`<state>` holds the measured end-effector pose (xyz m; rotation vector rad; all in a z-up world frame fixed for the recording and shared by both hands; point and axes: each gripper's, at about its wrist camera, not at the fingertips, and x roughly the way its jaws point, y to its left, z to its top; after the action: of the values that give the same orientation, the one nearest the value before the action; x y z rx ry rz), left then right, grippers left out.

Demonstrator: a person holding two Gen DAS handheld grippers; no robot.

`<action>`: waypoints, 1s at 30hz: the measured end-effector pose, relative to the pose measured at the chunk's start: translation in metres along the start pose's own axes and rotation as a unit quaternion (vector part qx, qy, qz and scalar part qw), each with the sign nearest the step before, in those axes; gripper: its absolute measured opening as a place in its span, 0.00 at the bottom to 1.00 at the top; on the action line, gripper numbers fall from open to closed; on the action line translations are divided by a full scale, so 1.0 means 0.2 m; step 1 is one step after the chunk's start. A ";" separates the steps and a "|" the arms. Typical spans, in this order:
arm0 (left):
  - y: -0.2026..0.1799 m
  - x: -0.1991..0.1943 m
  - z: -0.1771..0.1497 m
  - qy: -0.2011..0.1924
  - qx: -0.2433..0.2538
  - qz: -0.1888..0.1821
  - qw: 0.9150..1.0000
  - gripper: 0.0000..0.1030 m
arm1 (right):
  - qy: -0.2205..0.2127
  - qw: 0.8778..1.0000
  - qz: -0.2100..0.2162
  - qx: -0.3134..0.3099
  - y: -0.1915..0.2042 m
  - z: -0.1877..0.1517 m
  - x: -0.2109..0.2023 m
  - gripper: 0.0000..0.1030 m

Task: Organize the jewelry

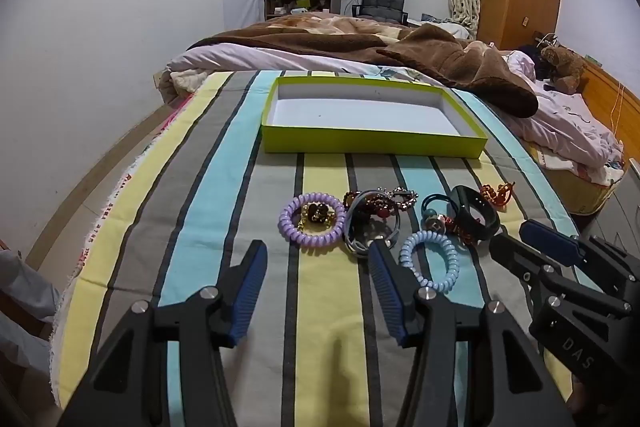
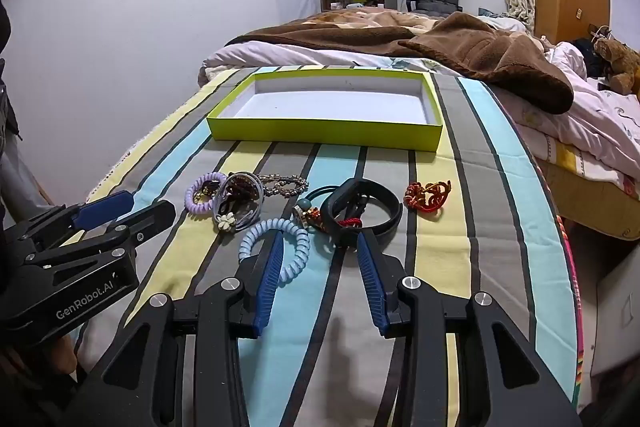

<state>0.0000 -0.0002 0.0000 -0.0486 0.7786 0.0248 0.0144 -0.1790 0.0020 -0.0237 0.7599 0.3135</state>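
I am holding the left gripper [image 1: 318,255] over the near edge of the striped cloth [image 1: 328,315], its jaws standing wide with nothing between them, pointing towards the jewelry short of the purple coil band [image 1: 312,223]. I am keeping the right gripper [image 2: 320,247] alongside, jaws parted and empty, its tips hanging just above the pale blue coil band [image 2: 276,243] and the black wristband [image 2: 362,209]; I judge this to be a lining-up position for a first pick. The green tray [image 2: 326,135] is lying beyond the pile with its white floor bare, presumably placed there to receive the sorted pieces. The jewelry is sitting in a loose cluster between the grippers and the tray: coil bands, a grey band with a flower charm [image 2: 236,205], a beaded chain [image 2: 286,185] and a red knotted ornament [image 2: 426,197] set slightly apart. Several pieces are overlapping, so lifting one may drag a neighbour.
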 end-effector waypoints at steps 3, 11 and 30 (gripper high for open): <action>-0.01 -0.01 0.00 -0.001 0.003 0.001 1.000 0.53 | 0.001 1.000 -0.002 0.001 -0.01 -0.01 0.00 0.38; -0.02 -0.01 0.01 -0.004 0.011 0.021 1.000 0.53 | 0.004 1.000 -0.007 0.005 -0.01 0.01 0.00 0.38; -0.02 -0.01 0.01 -0.005 0.010 0.015 1.000 0.53 | 0.004 1.000 -0.009 0.006 -0.01 0.00 0.00 0.38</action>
<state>-0.0002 -0.0039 0.0039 -0.0175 0.7687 0.0456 0.0158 -0.1803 0.0021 -0.0203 0.7690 0.2909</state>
